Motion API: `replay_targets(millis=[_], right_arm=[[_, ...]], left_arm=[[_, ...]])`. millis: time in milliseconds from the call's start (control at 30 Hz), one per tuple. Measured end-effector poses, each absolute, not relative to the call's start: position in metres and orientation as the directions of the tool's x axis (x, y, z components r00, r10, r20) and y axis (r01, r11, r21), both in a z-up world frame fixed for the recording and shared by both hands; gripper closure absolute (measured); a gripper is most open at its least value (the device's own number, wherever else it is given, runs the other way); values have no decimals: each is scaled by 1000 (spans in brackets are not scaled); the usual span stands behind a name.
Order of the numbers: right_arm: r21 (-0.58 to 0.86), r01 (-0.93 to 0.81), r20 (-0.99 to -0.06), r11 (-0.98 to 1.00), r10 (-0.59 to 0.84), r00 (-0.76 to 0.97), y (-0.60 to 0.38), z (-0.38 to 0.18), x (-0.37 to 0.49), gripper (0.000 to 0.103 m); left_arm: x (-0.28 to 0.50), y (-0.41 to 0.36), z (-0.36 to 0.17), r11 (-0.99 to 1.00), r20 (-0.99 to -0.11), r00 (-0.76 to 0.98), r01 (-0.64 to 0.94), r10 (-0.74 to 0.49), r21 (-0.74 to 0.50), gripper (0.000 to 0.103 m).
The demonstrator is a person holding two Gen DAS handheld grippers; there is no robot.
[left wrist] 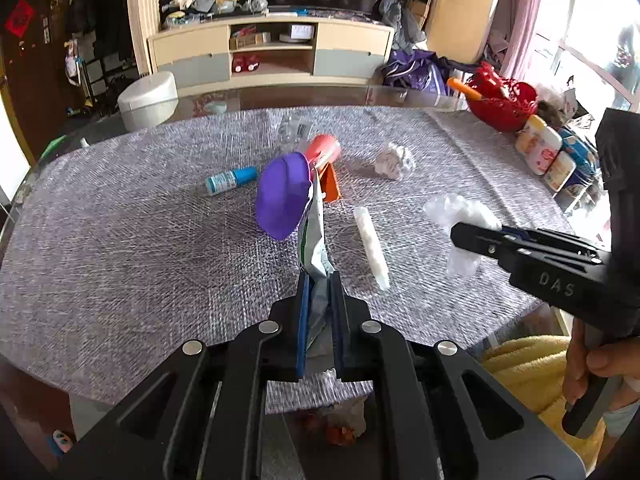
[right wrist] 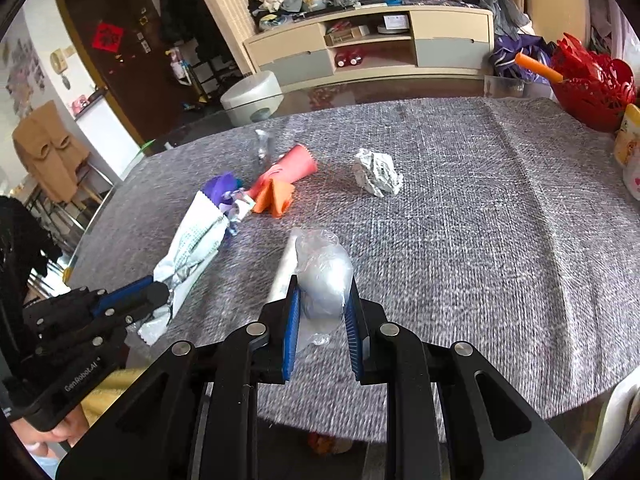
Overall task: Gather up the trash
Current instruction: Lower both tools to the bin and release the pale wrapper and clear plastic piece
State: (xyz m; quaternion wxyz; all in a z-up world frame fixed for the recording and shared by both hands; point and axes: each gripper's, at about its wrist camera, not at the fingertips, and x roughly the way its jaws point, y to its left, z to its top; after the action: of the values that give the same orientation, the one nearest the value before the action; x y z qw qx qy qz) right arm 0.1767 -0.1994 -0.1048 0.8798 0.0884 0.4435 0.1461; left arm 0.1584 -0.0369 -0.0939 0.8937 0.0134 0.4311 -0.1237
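Note:
My left gripper (left wrist: 320, 280) is shut on a purple-and-white snack wrapper (left wrist: 290, 204) and holds it up above the grey tablecloth; the wrapper also shows in the right wrist view (right wrist: 196, 236). My right gripper (right wrist: 322, 292) is shut on a crumpled clear plastic bag (right wrist: 324, 272), which also shows in the left wrist view (left wrist: 460, 210). On the cloth lie a white tube-shaped wrapper (left wrist: 372, 246), a crumpled paper ball (right wrist: 378, 178), an orange-red paper cup (right wrist: 288, 176), a small blue bottle (left wrist: 230, 180) and a clear wrapper (left wrist: 292, 132).
A red basket (left wrist: 502, 102) and several jars (left wrist: 546, 152) stand at the table's right edge. The table's near edge (right wrist: 360, 424) lies just below both grippers. A TV cabinet (left wrist: 272, 52) and a white stool (left wrist: 148, 98) stand beyond the table.

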Motion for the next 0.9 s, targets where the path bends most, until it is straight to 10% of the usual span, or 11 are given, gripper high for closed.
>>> replay_targets(millis=[900], right_arm=[[273,-196,-817,942,334,470,-175,-152,50,81]], left_arm=[[12,-21,-134,946,-808,514,284,-286,-154,94]])
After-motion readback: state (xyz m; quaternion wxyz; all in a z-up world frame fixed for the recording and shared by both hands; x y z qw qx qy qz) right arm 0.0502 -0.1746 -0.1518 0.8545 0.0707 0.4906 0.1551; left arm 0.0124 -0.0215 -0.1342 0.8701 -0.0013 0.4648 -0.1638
